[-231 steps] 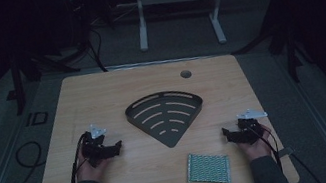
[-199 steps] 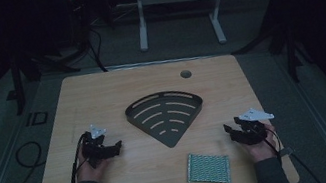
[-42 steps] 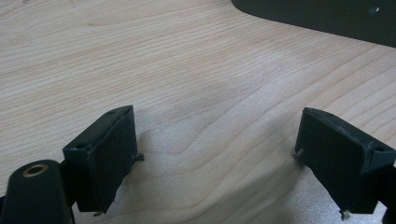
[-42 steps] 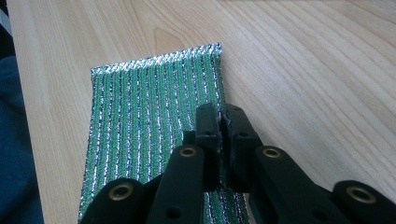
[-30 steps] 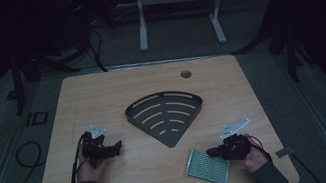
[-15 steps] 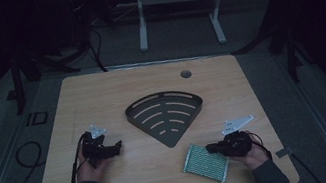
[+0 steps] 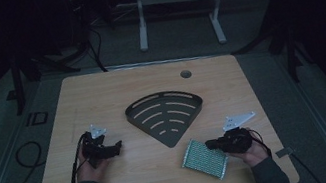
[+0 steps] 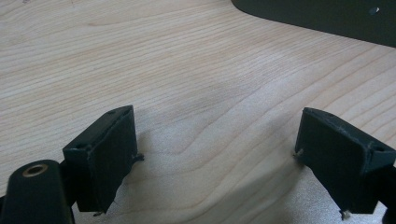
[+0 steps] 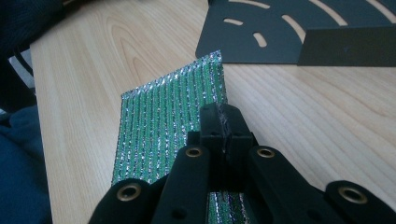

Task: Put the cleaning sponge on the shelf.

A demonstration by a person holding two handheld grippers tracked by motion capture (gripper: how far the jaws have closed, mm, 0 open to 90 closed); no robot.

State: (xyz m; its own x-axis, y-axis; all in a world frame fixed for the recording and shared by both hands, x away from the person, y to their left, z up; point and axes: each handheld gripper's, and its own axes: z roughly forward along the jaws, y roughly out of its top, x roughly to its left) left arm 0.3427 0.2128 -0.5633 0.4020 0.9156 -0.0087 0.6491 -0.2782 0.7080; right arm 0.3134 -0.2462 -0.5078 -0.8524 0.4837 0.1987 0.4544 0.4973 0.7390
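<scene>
The green sparkly mat (image 7: 205, 158) sits on the table (image 7: 100, 92) just below-right of the black fan-shaped tray (image 7: 165, 114). The right claw (image 9: 223, 122) is pinching its near edge. I'd lift gently so it doesn't slip. The left claw (image 8: 215, 154), left of the tray, is spread wide, holding nothing.

My left gripper (image 7: 110, 149) rested low over the desk (image 7: 101, 97) near its left edge, jaws spread wide apart with bare wood between them, my left hand (image 7: 92, 166) behind it and the forearm coming in over the near edge. My right gripper (image 7: 211, 144) lay near the desk's near right corner, pointing left, its jaws pressed together on the edge of the green sponge cloth (image 7: 203, 158), with my right hand (image 7: 250, 149) wrapped behind it.
</scene>
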